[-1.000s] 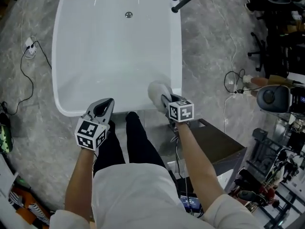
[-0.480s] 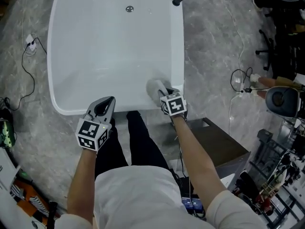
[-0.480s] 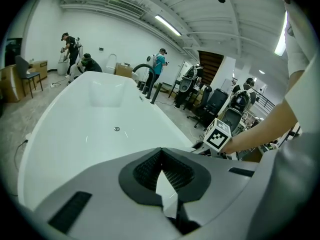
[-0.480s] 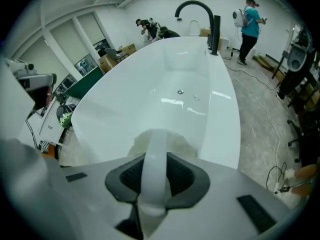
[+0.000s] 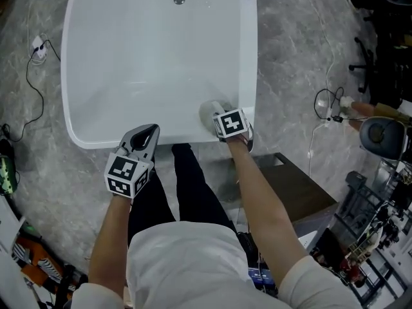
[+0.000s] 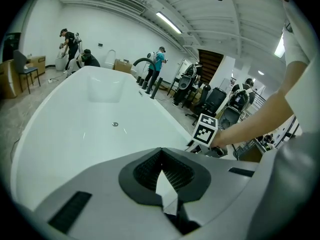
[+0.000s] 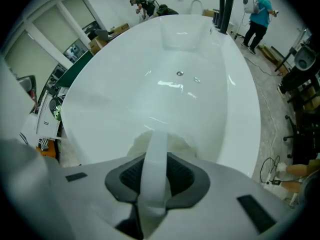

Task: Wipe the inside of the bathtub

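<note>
My right hand-held gripper [image 5: 220, 117] is clamped on the strap of a white wiping pad [image 5: 208, 112]. The pad lies against the inner wall of the bathtub [image 5: 248, 56], at the tub's 5 o'clock corner. My left hand-held gripper [image 5: 145, 134] hangs at the near rim around 7 o'clock, jaws together and empty. The drain [image 5: 179, 0] sits at 12 o'clock.

We see the bathtub [image 5: 129, 56] glossy and smooth, the wiping pad [image 5: 207, 112] fluffy cloth, and the floor [image 5: 290, 56] veined stone.
</note>
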Motion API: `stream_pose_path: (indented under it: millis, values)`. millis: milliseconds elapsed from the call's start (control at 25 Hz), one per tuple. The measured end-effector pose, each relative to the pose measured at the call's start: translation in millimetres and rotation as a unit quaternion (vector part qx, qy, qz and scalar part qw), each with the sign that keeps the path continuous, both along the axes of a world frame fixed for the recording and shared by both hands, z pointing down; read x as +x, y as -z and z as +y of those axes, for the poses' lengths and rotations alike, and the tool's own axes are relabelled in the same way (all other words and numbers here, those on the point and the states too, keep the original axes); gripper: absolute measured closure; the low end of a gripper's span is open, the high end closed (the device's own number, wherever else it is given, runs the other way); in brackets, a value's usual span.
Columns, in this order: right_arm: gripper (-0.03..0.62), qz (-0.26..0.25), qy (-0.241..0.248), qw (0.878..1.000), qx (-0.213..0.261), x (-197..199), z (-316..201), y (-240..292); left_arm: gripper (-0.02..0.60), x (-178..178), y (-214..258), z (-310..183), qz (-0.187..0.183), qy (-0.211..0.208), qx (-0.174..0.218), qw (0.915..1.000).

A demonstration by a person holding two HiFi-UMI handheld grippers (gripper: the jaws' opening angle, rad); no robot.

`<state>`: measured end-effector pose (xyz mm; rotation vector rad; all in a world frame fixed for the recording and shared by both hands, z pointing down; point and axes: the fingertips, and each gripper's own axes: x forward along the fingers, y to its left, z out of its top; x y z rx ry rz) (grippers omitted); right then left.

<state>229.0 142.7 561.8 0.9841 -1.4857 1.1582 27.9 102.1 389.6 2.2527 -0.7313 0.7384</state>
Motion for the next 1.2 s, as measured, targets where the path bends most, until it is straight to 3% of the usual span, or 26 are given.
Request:
stream_pose_path:
  millis: [240,520,1200]
  values:
    - [0.499,-0.015,-0.020,0.998,-0.060,-6.0,0.6,-12.1,0.577,-20.4,-13.2,-3.4,0.003,-0.012,-0.007,0.9999]
    - [0.499,-0.045,-0.073,0.993,-0.078,-26.5,-1.6,-15.4,0.577,-40.4,-19.6,-7.3,0.002,-0.005,-0.013,0.9999]
    - [0.499,-0.107,-0.053,0.990,-0.079,-150.9,-24.8,-16.0,0.577,-107.8,-32.5,-26.1,-0.012,0.034,-0.014,0.9993]
